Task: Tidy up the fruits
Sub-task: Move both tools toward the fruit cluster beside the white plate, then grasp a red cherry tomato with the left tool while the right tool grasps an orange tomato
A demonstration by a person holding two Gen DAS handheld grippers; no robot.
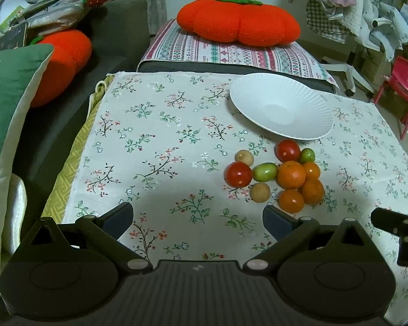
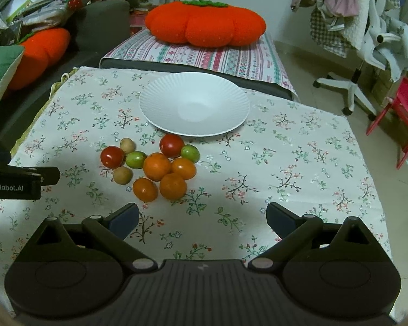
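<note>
Floral cloth holds ribbed white plate beside glossy round fruits

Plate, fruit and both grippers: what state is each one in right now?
plate: empty, flat on the tablecloth.
fruit pile: clustered on the cloth beside the plate, none on it.
left gripper: open, holding nothing.
right gripper: open, holding nothing.

Fruits lie on tablecloth before plate.
</note>
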